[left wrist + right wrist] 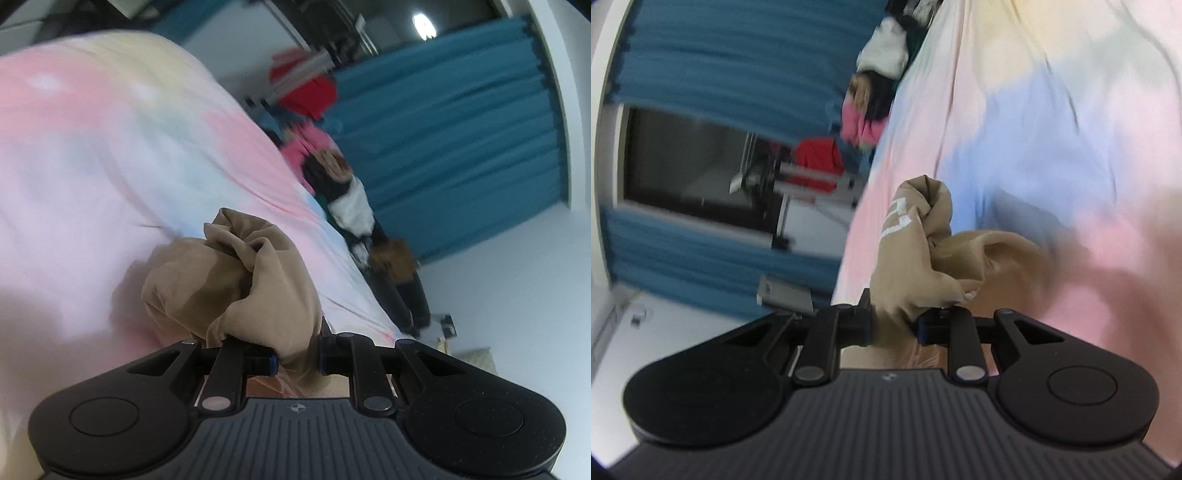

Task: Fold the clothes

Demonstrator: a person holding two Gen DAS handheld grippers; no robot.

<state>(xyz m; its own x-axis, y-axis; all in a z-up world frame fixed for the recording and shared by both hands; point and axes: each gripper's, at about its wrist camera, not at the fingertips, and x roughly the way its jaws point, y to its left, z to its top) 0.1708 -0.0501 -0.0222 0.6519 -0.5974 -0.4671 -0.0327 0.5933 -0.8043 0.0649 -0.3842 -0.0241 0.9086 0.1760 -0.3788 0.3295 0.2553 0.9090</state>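
Observation:
A tan garment (236, 280) is bunched in my left gripper (297, 360), which is shut on it above a pastel tie-dye sheet (110, 155). The fabric hides the fingertips. In the right wrist view my right gripper (894, 326) is also shut on the tan garment (923, 254), which shows a white print near its top. The bunch hangs over the same pastel sheet (1052, 129). Both views are tilted and blurred.
A pile of clothes (332, 177), pink, black, white and brown, lies along the sheet's far edge; it also shows in the right wrist view (875, 85). A red item (310, 92) and teal curtains (461, 147) stand behind. A dark window (694, 166) is beyond.

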